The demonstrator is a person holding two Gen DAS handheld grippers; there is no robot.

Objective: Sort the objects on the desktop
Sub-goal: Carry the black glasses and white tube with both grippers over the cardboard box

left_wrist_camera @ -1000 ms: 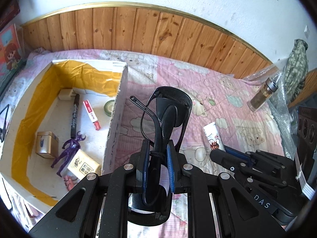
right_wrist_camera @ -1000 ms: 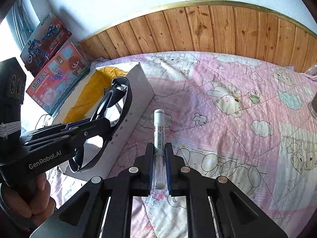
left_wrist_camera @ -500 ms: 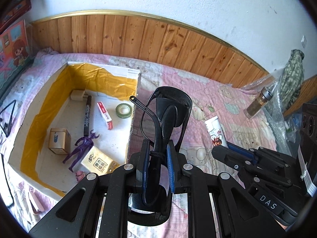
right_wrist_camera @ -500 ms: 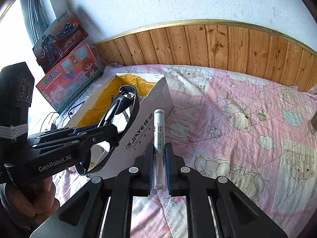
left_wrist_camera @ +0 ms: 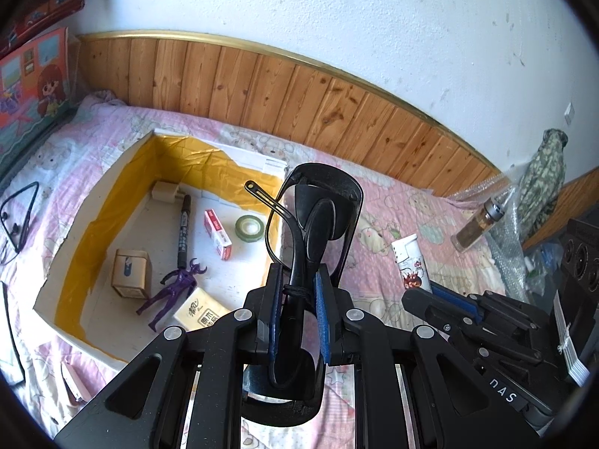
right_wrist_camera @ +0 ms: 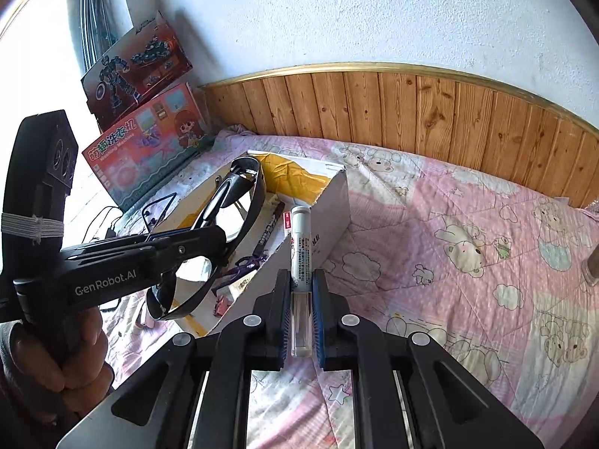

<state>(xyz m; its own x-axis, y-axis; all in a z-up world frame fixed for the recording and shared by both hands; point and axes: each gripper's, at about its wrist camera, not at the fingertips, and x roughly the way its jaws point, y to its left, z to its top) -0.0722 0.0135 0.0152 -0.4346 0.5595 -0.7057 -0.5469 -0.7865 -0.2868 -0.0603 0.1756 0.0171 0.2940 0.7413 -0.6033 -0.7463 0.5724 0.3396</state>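
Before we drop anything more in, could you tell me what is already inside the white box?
Inside the white box: a black marker, red-and-white pack, green tape roll, small brown carton, purple figure, tissue pack and beige plug. The held sunglasses hide its right corner.

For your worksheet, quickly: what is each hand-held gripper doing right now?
Left hand-held gripper: shut on glasses.
Right hand-held gripper: shut on tube.
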